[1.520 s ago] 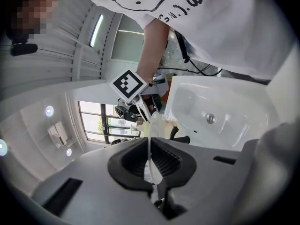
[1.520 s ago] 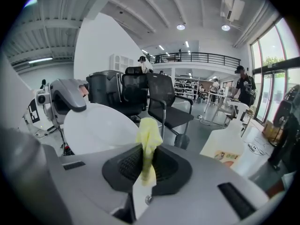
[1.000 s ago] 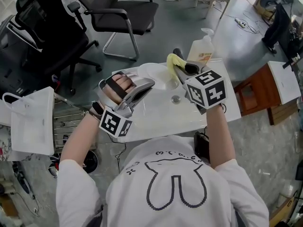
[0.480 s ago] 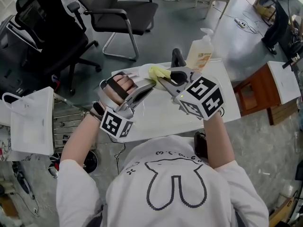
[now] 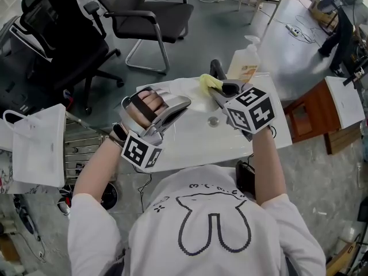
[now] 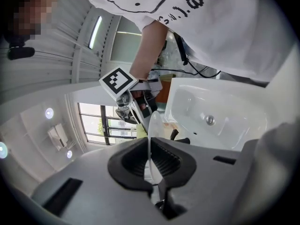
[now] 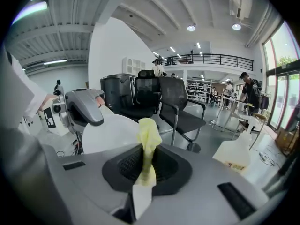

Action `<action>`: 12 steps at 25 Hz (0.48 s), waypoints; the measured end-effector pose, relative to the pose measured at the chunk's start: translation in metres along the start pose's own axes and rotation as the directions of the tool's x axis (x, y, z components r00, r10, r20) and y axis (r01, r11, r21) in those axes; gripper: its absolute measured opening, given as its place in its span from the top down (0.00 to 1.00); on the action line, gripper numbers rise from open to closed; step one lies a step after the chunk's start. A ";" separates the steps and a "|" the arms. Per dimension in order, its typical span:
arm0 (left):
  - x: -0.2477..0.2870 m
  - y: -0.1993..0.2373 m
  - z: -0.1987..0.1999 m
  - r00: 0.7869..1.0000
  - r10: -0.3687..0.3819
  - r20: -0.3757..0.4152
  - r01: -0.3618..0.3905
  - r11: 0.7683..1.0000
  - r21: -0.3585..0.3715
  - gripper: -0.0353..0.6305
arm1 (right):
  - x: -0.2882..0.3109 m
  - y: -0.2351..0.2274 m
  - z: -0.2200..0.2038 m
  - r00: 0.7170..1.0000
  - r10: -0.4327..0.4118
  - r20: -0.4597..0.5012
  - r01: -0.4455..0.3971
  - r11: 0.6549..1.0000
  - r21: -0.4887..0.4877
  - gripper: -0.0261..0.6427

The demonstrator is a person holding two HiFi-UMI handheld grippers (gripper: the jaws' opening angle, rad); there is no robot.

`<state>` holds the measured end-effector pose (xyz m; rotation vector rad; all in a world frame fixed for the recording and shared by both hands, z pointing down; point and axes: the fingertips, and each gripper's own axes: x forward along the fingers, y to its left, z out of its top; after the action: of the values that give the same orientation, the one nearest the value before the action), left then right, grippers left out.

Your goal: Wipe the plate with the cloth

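Plate (image 7: 110,134) held clear above white sink (image 5: 190,137), rim clamped edge-on in left tongs (image 6: 151,159), jaws closed tight on it. Yellow cloth (image 7: 149,137) pinched in closed right tongs (image 7: 146,165), bunched end raised over sink's far side, just beside plate's rim; contact not made out. Soap bottle (image 5: 244,65) seen standing at sink's far edge.

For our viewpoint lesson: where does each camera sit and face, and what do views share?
Head view: from head, down onto sink; torso, arms show.
Left gripper view: along left gripper's jaws shut on plate; torso, right arm show.
Right gripper view: along right gripper's jaws shut on yellow cloth; left hand shows; plate shared.
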<state>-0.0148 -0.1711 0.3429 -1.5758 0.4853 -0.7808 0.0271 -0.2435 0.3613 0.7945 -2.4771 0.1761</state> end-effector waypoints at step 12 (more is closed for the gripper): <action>-0.002 -0.001 0.004 1.000 -0.016 0.015 0.016 1.000 0.009 0.92 | -0.027 0.013 0.070 0.969 0.014 0.246 -0.026 0.999 0.045 0.89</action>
<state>-0.0131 -0.1669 0.3435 -1.5782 0.4583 -0.7821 0.0069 -0.2379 0.2877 0.8567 -2.7234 0.1527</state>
